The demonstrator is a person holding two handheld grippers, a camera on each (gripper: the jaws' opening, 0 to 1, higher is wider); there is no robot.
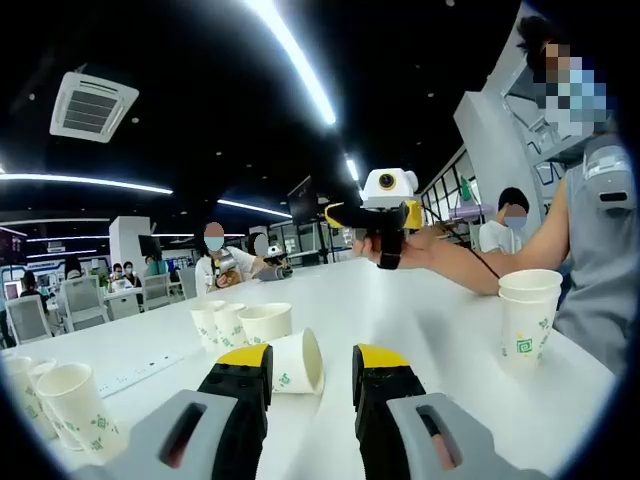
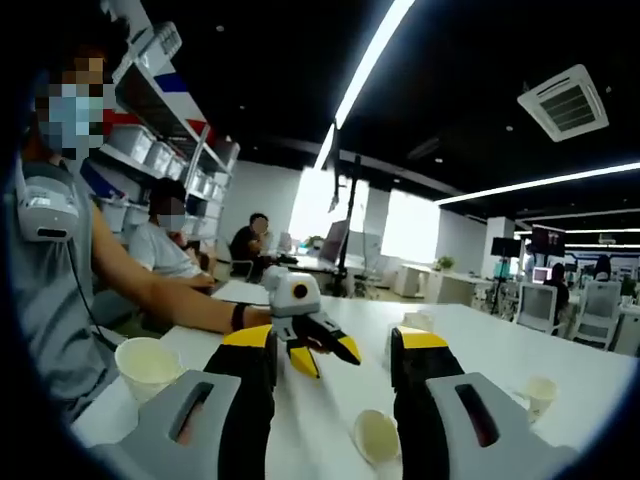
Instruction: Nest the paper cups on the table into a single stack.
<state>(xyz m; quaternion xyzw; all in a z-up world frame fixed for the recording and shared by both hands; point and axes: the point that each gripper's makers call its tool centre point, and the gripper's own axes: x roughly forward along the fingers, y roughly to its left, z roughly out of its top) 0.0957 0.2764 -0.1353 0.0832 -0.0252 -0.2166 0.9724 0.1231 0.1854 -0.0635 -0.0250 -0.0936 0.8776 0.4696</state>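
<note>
**Paper cups on a white table, both grippers raised above it**

Left gripper view: one cup [image 1: 297,361] lies on its side just beyond the jaws, its long axis level and its mouth turned toward the left jaw. Behind it three upright cups [image 1: 240,323] stand close together, mouths up. A stack of two [image 1: 527,318] stands upright at the right, near the person's [image 1: 590,250] torso. More upright cups [image 1: 70,403] stand at the near left edge, beside a power strip [image 1: 140,371].

Right gripper view: an upright cup [image 2: 148,366] stands at the near left; a tipped cup [image 2: 377,436] lies between the jaws, mouth toward the camera; another cup [image 2: 540,394] sits at the right.

The table [image 1: 400,310] is white and smooth. The room is an open office with a dark ceiling, strip lights, a ceiling vent [image 1: 92,106] and seated people at far desks.

The left gripper [image 1: 310,365] has its jaws apart and holds nothing. The right gripper [image 2: 333,350] likewise has its jaws parted and bare. In the left gripper view the right gripper is held over the far table by a hand [image 1: 420,248]; whether its jaws are apart there cannot be told.
</note>
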